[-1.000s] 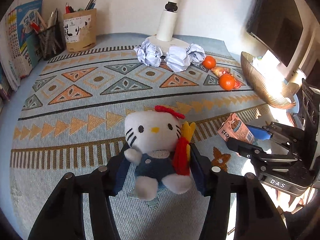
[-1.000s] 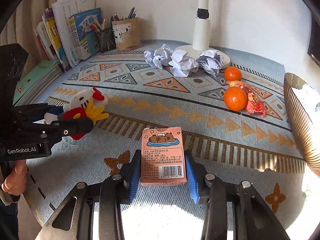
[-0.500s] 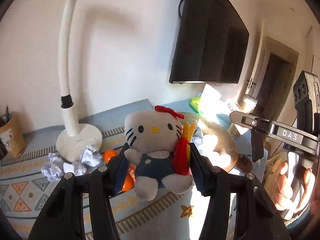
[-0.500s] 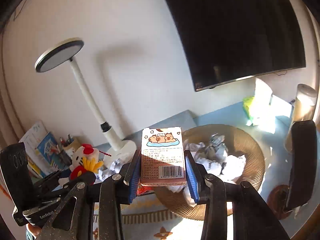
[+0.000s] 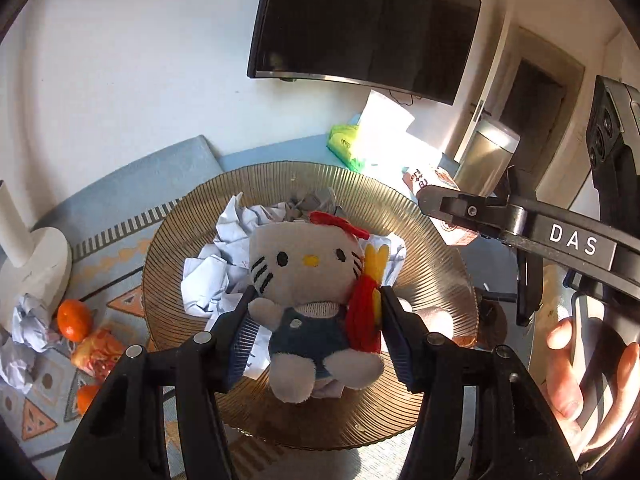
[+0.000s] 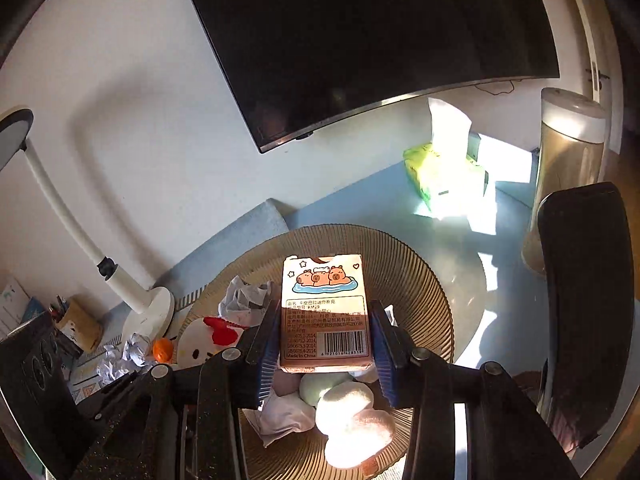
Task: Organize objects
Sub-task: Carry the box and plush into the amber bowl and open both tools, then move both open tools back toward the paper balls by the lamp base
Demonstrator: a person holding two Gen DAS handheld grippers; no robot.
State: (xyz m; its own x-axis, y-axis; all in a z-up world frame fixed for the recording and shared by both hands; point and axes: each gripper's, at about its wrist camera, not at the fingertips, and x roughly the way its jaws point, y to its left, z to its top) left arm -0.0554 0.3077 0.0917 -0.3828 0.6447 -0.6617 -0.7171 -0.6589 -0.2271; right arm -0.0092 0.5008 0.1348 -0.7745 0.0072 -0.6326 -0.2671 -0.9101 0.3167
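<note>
Plush (image 5: 308, 280): upright, head up, between opening left gripper (image 5: 316, 332) jaws, over bowl (image 5: 436, 240).
Box (image 6: 325, 312): long axis upright, between opening right gripper (image 6: 326, 344) jaws.

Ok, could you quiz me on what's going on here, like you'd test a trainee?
1. What is between the jaws of the left gripper? A) plush cat toy B) banana C) mug
2. True or false: the ribbed bowl below is empty.
3. Fill in: the right gripper holds a small ___ with a barcode.
Key: 1 A. 2 false, it holds crumpled paper. 3 box. Both pairs of jaws are opening, each with its thing between them.
</note>
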